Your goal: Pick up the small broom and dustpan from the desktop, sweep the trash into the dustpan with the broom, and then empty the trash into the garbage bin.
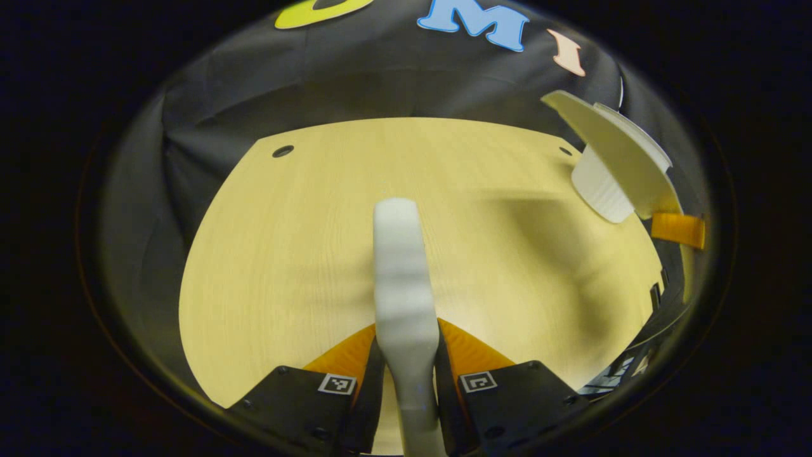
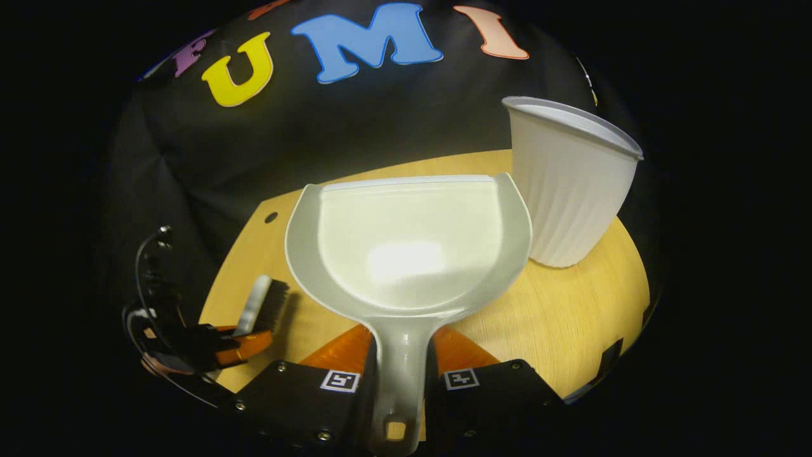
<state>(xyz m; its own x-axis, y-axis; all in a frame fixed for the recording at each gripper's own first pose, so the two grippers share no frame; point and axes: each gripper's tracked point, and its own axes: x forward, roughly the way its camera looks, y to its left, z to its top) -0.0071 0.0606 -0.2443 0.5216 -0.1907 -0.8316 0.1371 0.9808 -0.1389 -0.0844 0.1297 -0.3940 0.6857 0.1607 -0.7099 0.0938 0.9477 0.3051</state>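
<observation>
Right gripper (image 2: 401,381) fingers clamp the dustpan (image 2: 409,244) by its handle above the bench (image 2: 571,317) beside the bin (image 2: 571,184); left gripper (image 1: 406,381) fingers clamp the broom (image 1: 401,266) handle; both look light, stiff, slick plastic, best gripped low on handles.

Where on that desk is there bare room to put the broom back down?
The desk lies bare from the broom across to the cable hole and wall cloth. The far right corner is crowded: the white bin stands there, with the dustpan held beside it.
</observation>
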